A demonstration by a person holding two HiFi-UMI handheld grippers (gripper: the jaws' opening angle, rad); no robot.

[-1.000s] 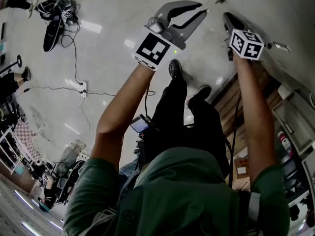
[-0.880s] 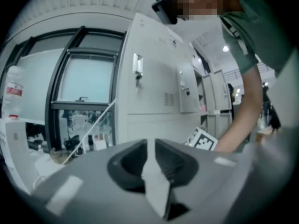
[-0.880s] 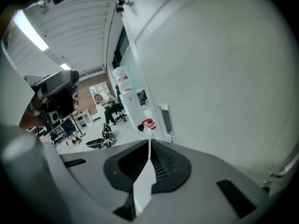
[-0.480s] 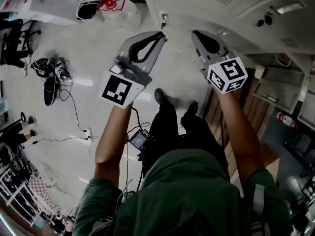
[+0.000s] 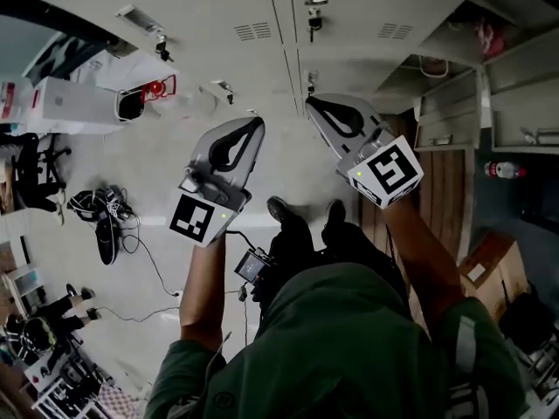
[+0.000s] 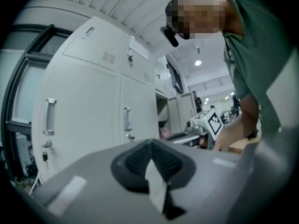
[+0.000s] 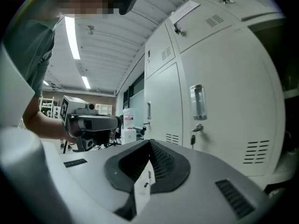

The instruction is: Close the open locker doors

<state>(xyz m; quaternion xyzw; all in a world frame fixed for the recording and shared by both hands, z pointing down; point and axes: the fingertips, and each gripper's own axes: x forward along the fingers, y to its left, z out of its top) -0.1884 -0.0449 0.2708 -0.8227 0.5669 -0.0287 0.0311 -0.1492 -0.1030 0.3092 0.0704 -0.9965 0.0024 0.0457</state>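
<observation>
Since a second ago the head camera has swung up from the floor to the bank of lockers, and both grippers have come lower in the frame, pointing at the doors.

Head view: the left gripper (image 5: 251,125) and right gripper (image 5: 313,103) are held side by side, near the closed doors (image 5: 262,24) but apart from them; the open lockers (image 5: 450,103) lie off to the right, past the right gripper, with a bottle (image 5: 505,170) on a shelf farther right; cables (image 5: 100,216) trail across the floor at the left.

Left gripper view: the jaws are pressed together with nothing between them; closed doors with a handle (image 6: 49,116) fill the left, and an open compartment (image 6: 162,118) shows beyond them.

Right gripper view: these jaws also meet, empty; a closed door with a key (image 7: 194,134) in its lock stands just beside them, and a dark opening shows at the far right edge.

Judging from this, neither gripper touches an open door yet; the risks are that a narrow closed tip slips off a smooth panel when pushing, so the door rebounds or stays ajar; that a gripper snags the protruding key; that shelf contents near the front block the door; and that a sidestep to the right goes wrong underfoot.
</observation>
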